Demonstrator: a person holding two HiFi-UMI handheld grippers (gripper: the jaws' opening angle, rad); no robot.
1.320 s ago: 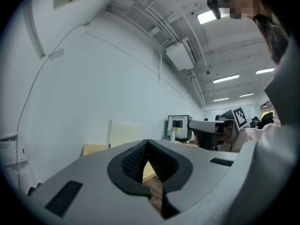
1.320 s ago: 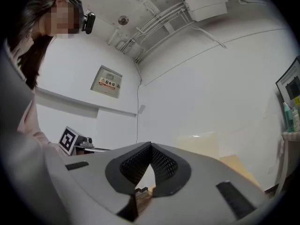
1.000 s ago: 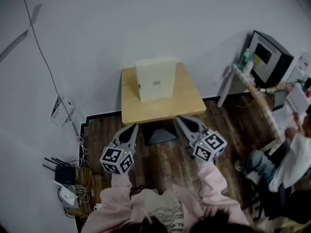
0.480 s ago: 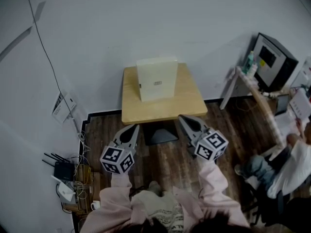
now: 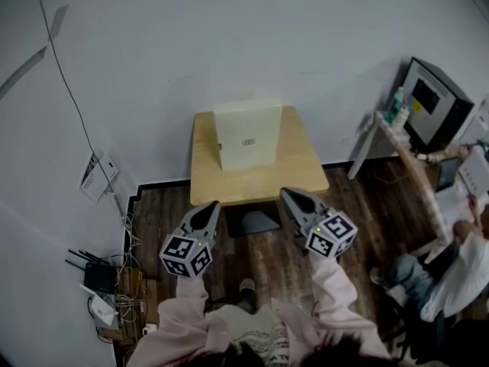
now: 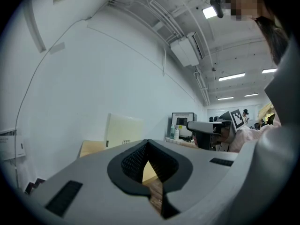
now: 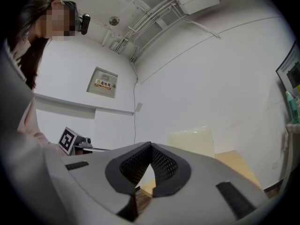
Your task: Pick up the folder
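A cream box-style folder (image 5: 246, 138) stands upright at the back of a small wooden table (image 5: 294, 173), against the white wall. In the left gripper view the folder (image 6: 123, 131) shows above my jaws, and in the right gripper view the folder (image 7: 192, 142) rises ahead. My left gripper (image 5: 208, 207) is shut and empty, just short of the table's near edge on the left. On the right, my right gripper (image 5: 289, 196) is shut and empty too, its tips at the near edge. Both point level toward the folder, well apart from it.
A dark table base (image 5: 250, 220) sits on the wood floor under the near edge. A router and cables (image 5: 103, 277) lie at the left wall. A person (image 5: 458, 258) sits at the right beside a desk with a monitor (image 5: 432, 94).
Both grippers have moved forward toward the table's near edge. The folder has not moved.
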